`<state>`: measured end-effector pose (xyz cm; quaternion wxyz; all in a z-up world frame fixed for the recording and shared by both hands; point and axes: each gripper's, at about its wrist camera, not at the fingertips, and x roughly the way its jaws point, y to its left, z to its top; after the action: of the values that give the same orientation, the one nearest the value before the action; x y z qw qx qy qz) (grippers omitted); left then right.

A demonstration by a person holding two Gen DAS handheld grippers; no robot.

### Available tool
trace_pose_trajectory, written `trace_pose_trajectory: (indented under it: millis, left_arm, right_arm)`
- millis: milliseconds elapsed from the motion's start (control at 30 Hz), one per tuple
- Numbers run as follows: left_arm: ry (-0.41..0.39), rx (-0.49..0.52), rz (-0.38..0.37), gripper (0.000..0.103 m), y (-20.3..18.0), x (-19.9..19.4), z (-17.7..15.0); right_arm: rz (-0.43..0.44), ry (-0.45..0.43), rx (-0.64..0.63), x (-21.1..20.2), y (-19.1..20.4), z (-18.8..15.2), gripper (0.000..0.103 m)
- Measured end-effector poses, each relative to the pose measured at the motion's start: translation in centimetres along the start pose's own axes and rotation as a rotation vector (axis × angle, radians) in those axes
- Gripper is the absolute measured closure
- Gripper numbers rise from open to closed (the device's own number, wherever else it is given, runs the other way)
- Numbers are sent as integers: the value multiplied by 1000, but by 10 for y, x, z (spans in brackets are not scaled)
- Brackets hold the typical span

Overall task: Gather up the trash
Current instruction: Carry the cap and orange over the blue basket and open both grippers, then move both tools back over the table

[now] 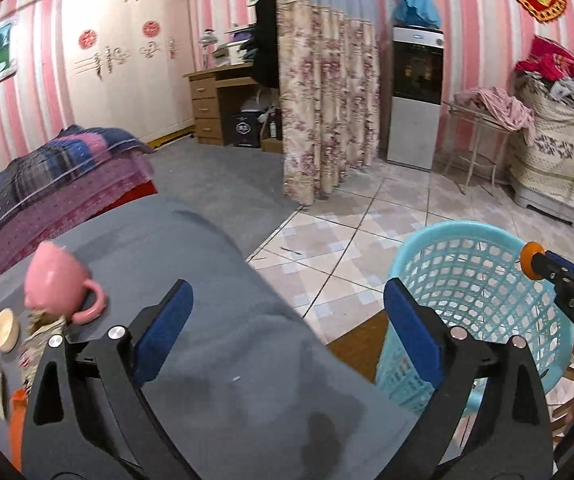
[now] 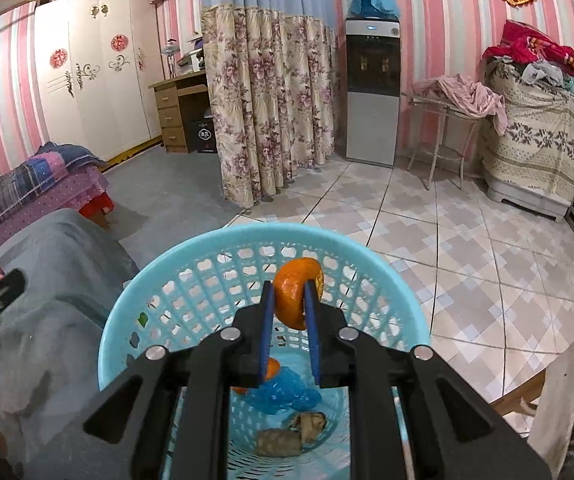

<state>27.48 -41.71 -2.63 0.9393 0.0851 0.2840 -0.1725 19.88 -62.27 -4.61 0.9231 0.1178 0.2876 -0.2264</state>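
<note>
My right gripper (image 2: 291, 300) is shut on an orange peel (image 2: 297, 296) and holds it over the open top of the light blue mesh basket (image 2: 135, 312). Inside the basket lie another orange piece (image 2: 273, 370), a crumpled blue bag (image 2: 287, 394) and brown wrappers (image 2: 291, 434). My left gripper (image 1: 287, 320) is open and empty above the grey cloth table (image 1: 227, 360), left of the basket (image 1: 483, 276). The orange peel in the right gripper shows at the right in the left wrist view (image 1: 531, 260). Crumpled scraps (image 1: 43, 324) lie at the table's left.
A pink cup (image 1: 59, 280) lies tilted on the table beside a small wooden bowl (image 1: 5, 330). A folded quilt (image 1: 47, 176) lies behind. A floral curtain (image 1: 323, 100), water dispenser (image 1: 417, 96) and tiled floor (image 1: 347, 240) lie beyond.
</note>
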Motion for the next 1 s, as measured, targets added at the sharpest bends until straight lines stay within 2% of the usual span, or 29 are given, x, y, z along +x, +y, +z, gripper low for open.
trace_pose_trajectory:
  millis: [100,233,300,433,600,800,1000]
  left_arm:
    - [-10,-19,20,9,15,-8,-4]
    - [-11,-47,33,9,30,-16,-8]
    - [-15,-52,46,9,36,-21,-10]
    - [-18,-69,63,9,47,-31,-13]
    - [-30,-74,91,8,58,-43,-16]
    - [-39,-94,128,6,80,-64,-23]
    - [-36,-126,179,6,111,-89,-35]
  right_arm:
    - [8,1,1,3,7,-1,83]
    - [18,-27,-24,-1,19,-1,37]
    - [25,-31,-34,-2,22,0,33]
    - [23,-40,-40,-7,27,0,17]
    - [16,-62,-44,-16,34,4,9]
    - [18,-91,-91,-36,52,7,7]
    - [58,-85,-92,-57,71,3,7]
